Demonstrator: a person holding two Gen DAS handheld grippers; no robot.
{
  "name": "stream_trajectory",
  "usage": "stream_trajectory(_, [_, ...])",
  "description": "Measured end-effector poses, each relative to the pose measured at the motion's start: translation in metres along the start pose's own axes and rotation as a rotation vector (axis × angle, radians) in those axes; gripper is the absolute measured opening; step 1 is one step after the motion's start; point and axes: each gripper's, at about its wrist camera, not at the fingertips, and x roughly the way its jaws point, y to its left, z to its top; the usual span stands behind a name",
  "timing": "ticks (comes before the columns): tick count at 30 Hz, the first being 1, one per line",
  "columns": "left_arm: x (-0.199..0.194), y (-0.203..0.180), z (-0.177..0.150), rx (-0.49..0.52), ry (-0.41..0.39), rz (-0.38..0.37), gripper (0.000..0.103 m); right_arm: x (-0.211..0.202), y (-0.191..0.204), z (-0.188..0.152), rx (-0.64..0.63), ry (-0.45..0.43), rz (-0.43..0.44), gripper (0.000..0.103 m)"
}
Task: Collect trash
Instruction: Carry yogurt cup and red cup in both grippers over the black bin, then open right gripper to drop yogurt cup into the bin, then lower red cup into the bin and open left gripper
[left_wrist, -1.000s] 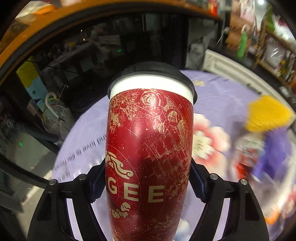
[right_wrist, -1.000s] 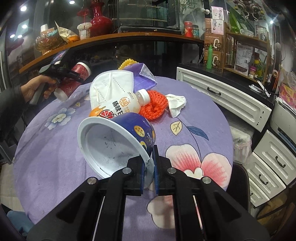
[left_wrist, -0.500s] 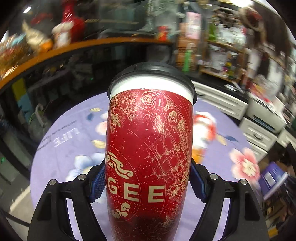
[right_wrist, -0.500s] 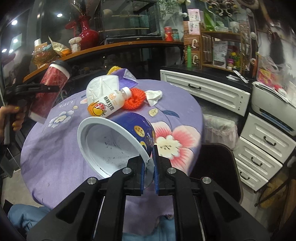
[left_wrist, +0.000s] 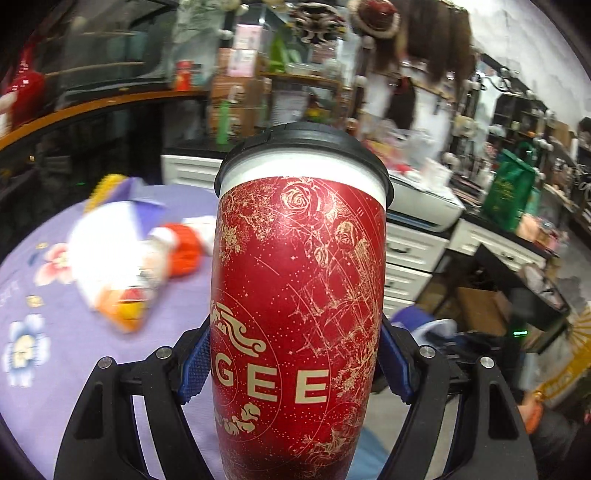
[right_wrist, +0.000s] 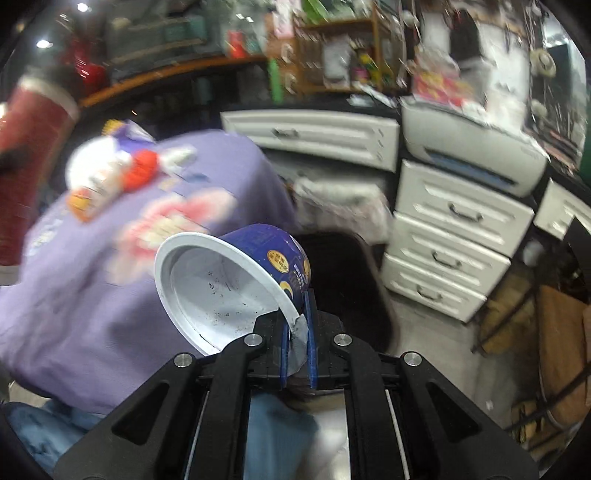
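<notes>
Now we carry both — left claw (left_wrist: 295, 365) clamps the red cup (left_wrist: 299, 314), right claw (right_wrist: 295, 350) pinches the blue bowl (right_wrist: 236, 284) rim; keep grips firm, lower centre of frame.

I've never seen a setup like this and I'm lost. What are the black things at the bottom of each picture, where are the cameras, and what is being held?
No robot here: a person holds a hand-held gripper in each hand, each with a wide-angle camera looking along its jaws. The black parts are those jaws.

In the left camera's picture, the left gripper clamps a red lidded cup.

In the right camera's picture, the right gripper pinches the rim of an empty blue-and-white bowl.

Behind lies a table under a purple flowered cloth, with a blurred pile of trash on it: something white, orange and purple.
</notes>
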Motion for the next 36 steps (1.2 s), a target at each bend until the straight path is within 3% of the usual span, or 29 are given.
stream_trajectory(8, [0.035,-0.065,-0.016,0.038,0.025,-0.104,0.075,0.105,-0.028,-0.009,0.011,0.212,-0.062,0.008])
stream_trajectory(16, [0.066,-0.074,-0.037,0.017,0.089,-0.113,0.075,0.186,-0.030,-0.023,0.014,0.378,-0.073,0.009])
stream_trajectory(19, [0.076,-0.083,-0.039,0.023,0.103,-0.115,0.075,0.201,-0.034,-0.029,0.045,0.414,-0.070,0.019])
stream_trajectory(21, [0.081,-0.087,-0.041,0.033,0.113,-0.117,0.075,0.202,-0.038,-0.031,0.078,0.417,-0.066,0.036])
stream_trajectory(23, [0.088,-0.094,-0.043,0.042,0.126,-0.116,0.075,0.195,-0.039,-0.029,0.090,0.392,-0.067,0.041])
stream_trajectory(29, [0.113,-0.109,-0.047,0.055,0.171,-0.126,0.075,0.147,-0.053,-0.012,0.115,0.272,-0.073,0.043])
stream_trajectory(36, [0.168,-0.139,-0.052,0.113,0.249,-0.099,0.075,0.078,-0.100,-0.020,0.173,0.176,-0.189,0.047])
